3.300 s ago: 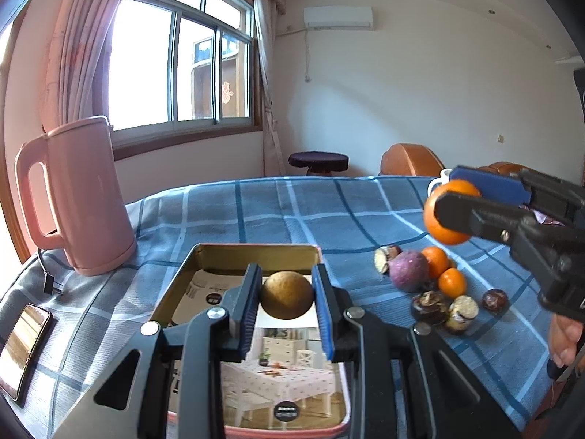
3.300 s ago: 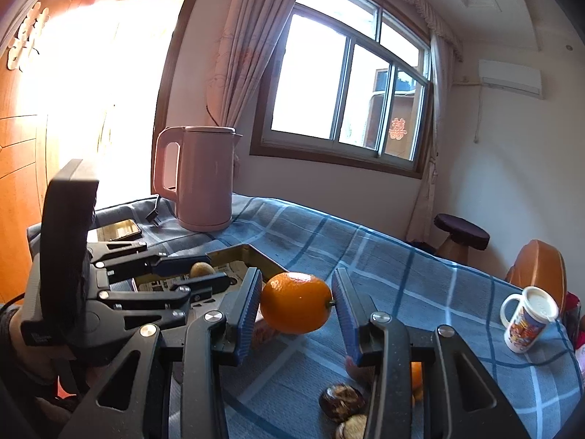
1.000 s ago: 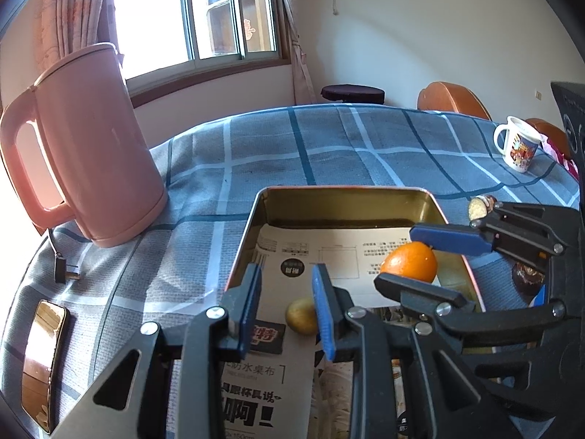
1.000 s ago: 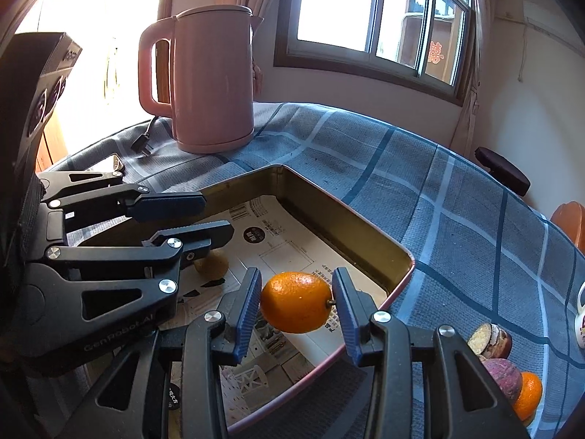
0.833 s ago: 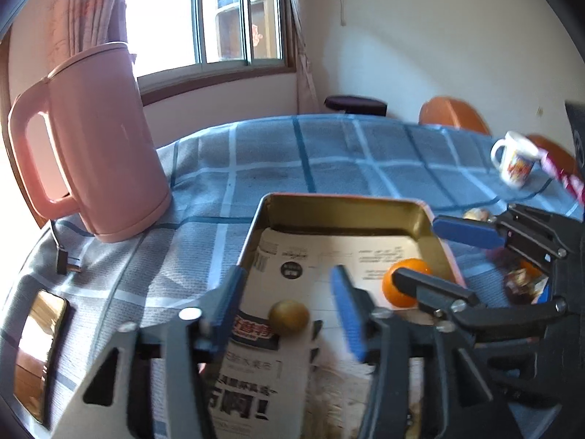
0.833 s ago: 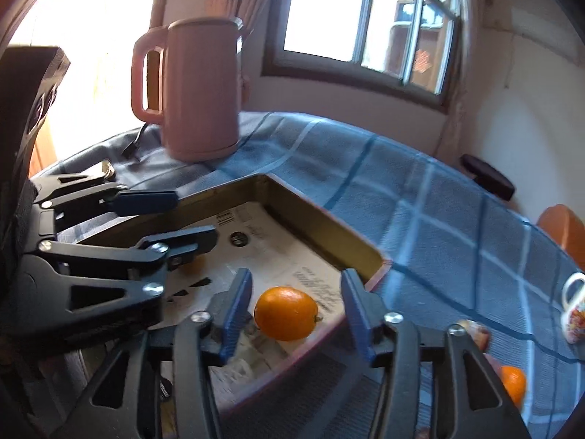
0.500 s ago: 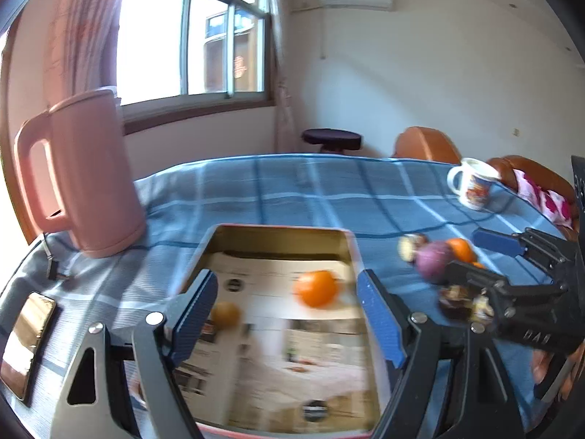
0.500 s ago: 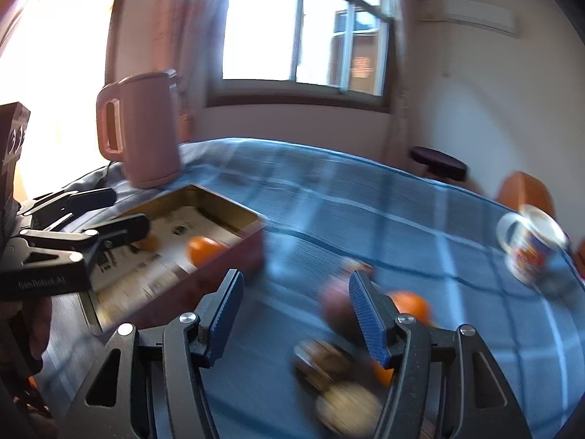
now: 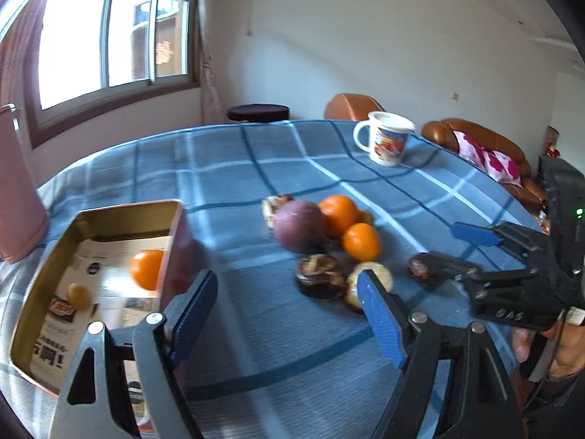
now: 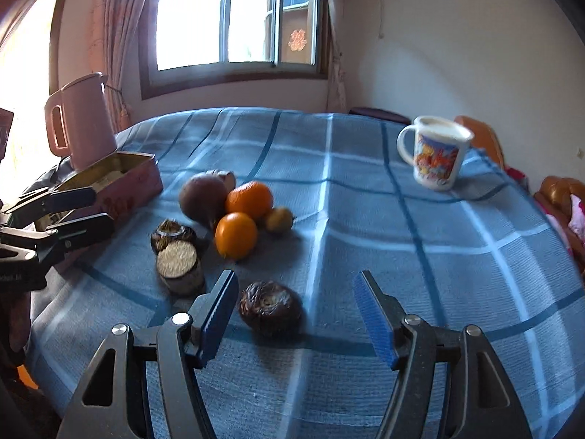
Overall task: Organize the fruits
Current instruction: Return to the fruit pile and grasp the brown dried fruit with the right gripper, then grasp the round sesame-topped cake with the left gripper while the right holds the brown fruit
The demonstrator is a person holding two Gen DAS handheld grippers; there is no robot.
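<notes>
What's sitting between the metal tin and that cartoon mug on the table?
The loose fruit pile: a purple fruit, two oranges and dark halved pieces, between the tin and the mug. Both views show it.

Faint embossed "GAS" on right tool (image 9: 471, 247) body, tin's paper print unreadable
</notes>
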